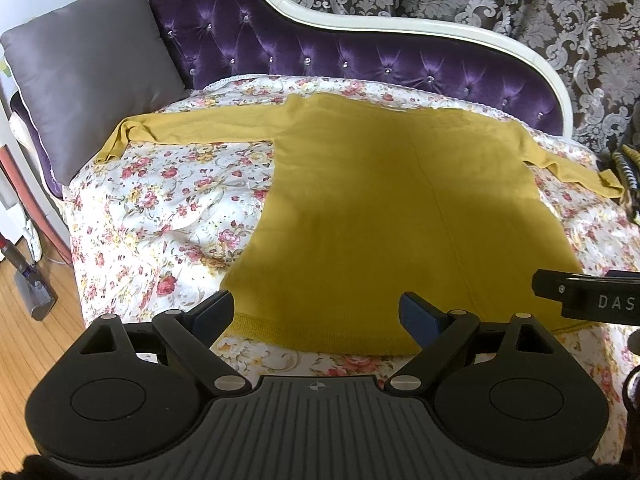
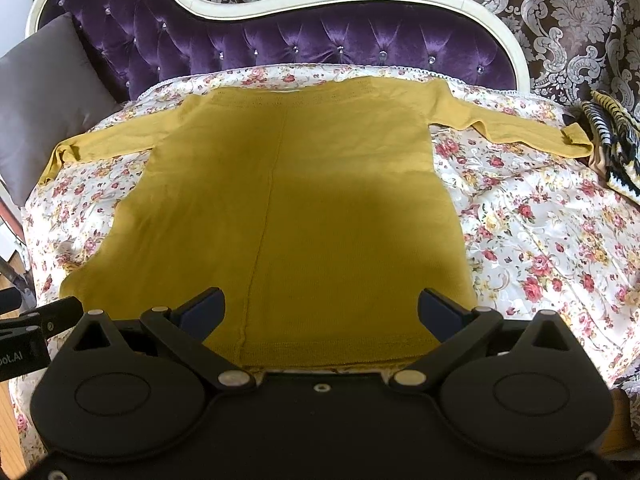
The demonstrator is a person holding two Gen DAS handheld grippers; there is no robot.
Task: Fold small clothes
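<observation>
- We hold the left gripper and the right gripper released, jaws wide, above the sweater's near hem, probably ready to take it.
- The mustard knit sweater lies flat on the flowered bedspread, hem at its front edge, sleeves spread sideways for folding.
- A grey cushion leans in the left back corner.
</observation>
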